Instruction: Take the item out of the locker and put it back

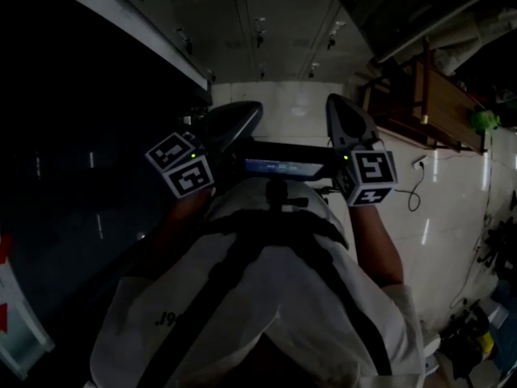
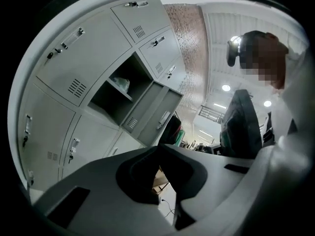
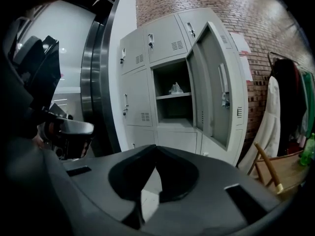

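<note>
Lying on locker shelf (image 3: 166, 97), pale item (image 3: 175, 88), perhaps a bag, beyond both closed claws (image 2: 157, 149) (image 3: 155, 149).

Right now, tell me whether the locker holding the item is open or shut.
Open. In the right gripper view the locker door stands swung out, baring a shelf with a small pale item on it.

L gripper (image 2: 157, 146) jaws together, empty; open locker (image 2: 106, 100) w/ item (image 2: 121, 84).

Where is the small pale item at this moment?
In the right gripper view, the pale item lies on the shelf inside the open locker, left of its swung-out door.
</note>
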